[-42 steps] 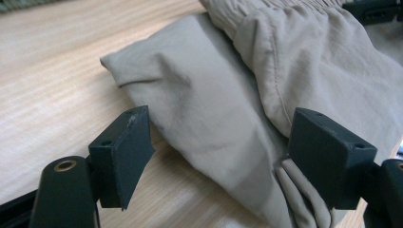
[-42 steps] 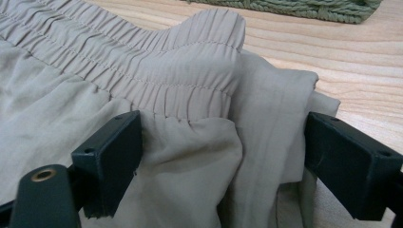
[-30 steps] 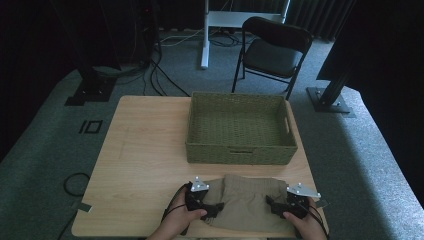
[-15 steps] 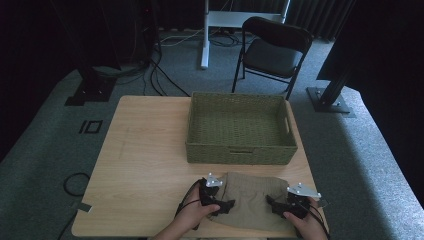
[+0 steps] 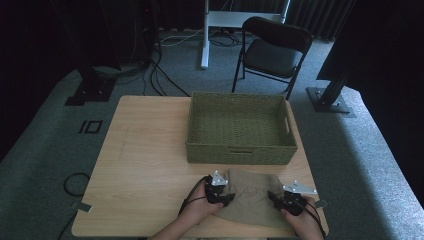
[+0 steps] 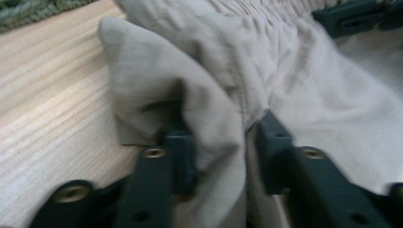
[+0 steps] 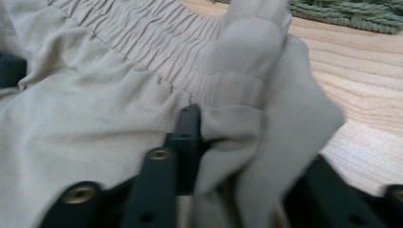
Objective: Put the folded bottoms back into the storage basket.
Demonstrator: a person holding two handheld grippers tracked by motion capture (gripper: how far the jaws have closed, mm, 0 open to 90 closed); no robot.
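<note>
Both tools have just been closing on the beige garment, which lies on the table just in front of the woven basket. The left tool and right tool each pinch a bunched edge — grasp made, lifting and placing still ahead.

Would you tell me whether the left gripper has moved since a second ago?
Yes. The left gripper has shifted rightward along the table, toward a spot below the basket, and its jaws have just closed on the beige cloth.
</note>
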